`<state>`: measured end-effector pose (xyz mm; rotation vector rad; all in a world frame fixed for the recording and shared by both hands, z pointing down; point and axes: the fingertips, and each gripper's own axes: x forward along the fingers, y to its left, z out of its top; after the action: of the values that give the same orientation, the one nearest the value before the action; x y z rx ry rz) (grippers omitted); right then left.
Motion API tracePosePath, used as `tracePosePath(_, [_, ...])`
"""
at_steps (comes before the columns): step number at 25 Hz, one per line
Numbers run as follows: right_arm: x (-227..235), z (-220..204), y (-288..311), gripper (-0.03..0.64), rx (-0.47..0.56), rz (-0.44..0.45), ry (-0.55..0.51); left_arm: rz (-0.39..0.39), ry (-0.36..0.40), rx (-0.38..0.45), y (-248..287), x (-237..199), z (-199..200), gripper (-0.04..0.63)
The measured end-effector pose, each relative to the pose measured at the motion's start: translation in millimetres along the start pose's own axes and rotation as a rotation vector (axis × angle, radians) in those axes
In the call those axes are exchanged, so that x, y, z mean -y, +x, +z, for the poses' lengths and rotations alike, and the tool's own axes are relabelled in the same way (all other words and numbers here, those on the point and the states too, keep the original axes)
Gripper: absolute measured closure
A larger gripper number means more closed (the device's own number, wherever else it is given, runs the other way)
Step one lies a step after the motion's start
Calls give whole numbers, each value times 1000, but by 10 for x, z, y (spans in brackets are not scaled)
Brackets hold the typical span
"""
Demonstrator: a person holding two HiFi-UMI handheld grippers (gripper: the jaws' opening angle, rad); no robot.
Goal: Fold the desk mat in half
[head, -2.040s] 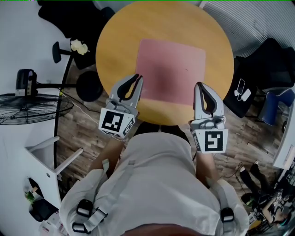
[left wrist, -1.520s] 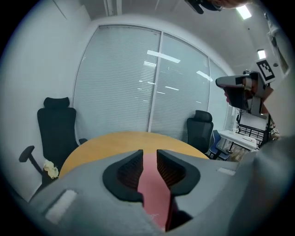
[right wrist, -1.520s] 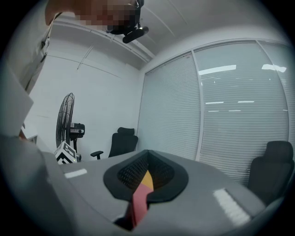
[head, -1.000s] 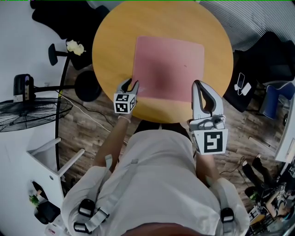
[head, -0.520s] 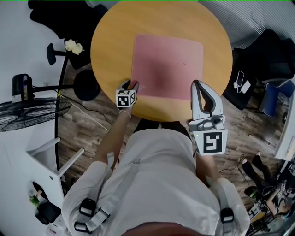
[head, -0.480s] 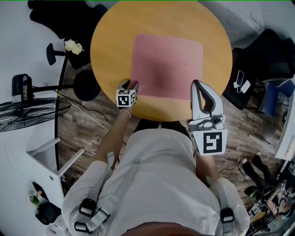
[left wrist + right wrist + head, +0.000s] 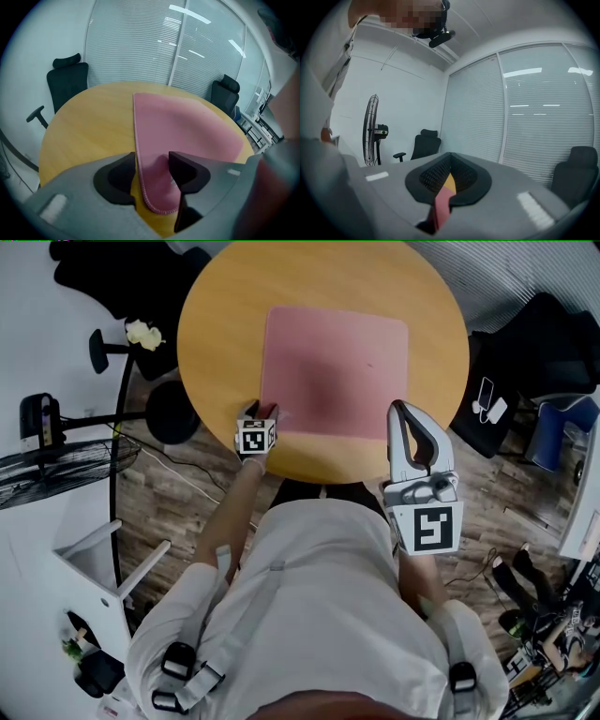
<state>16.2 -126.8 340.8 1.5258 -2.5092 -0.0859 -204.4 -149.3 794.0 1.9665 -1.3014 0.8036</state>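
Observation:
A pink desk mat (image 7: 333, 371) lies flat and unfolded on the round wooden table (image 7: 220, 334). My left gripper (image 7: 265, 412) is down at the table's near edge, at the mat's near-left corner. In the left gripper view that stitched corner (image 7: 157, 197) sits between the two jaws of the left gripper (image 7: 152, 165). The jaws are opening and the pads stand apart from the corner. My right gripper (image 7: 401, 409) hovers raised over the mat's near-right edge, jaws shut with nothing in them. Through its loop a strip of mat (image 7: 440, 206) and table shows.
A floor fan (image 7: 56, 465) and a white stand (image 7: 122, 559) are on the floor at left. Black bags and a blue seat (image 7: 553, 442) are at right. Black office chairs (image 7: 68, 82) (image 7: 225, 91) stand beyond the table. The person's torso (image 7: 319, 615) fills the near side.
My left gripper came down from its raised spot to the mat's near-left corner and its jaws now sit around that corner. The right gripper has stayed put.

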Motion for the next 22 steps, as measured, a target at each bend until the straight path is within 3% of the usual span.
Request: tracePosePath(22, [124,-59,-18,612,-6,2,6,14,49,8,16,74,-9,411])
